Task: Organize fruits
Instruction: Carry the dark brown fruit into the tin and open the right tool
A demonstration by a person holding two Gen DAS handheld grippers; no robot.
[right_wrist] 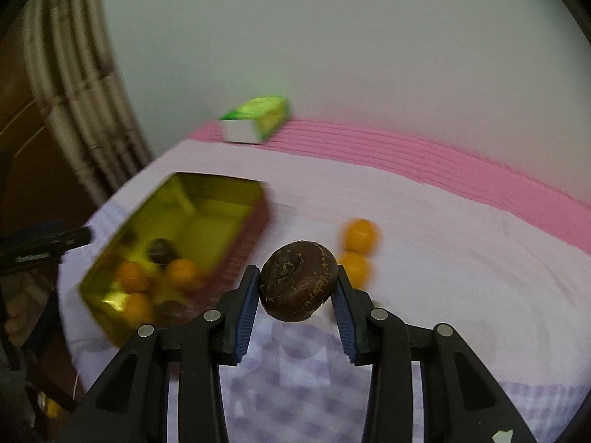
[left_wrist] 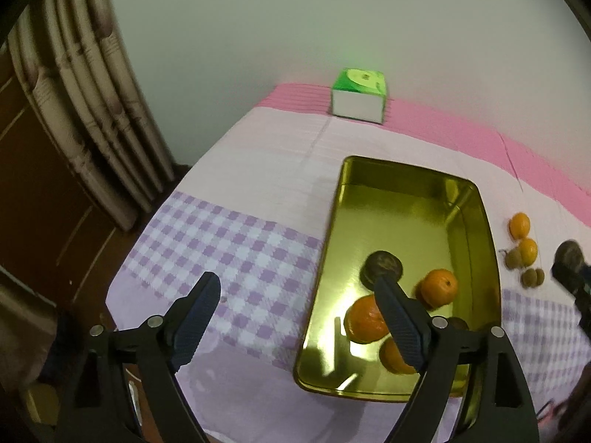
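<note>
Claw w/ brown fruit inside

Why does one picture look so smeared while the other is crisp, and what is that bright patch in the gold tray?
Right wrist view: motion blur smears the gold tray and green box, yet the brown fruit gripped by the right gripper stays sharp. Left wrist view: mostly crisp; the patch is glare off the shiny tray floor.

Left tongs: jaws spread wide, nothing between them, angled downward; one finger over the near end of the gold tray, the other off its left side. Right tongs: clamped on a dark brown round fruit, raised, to the tray's right.
</note>
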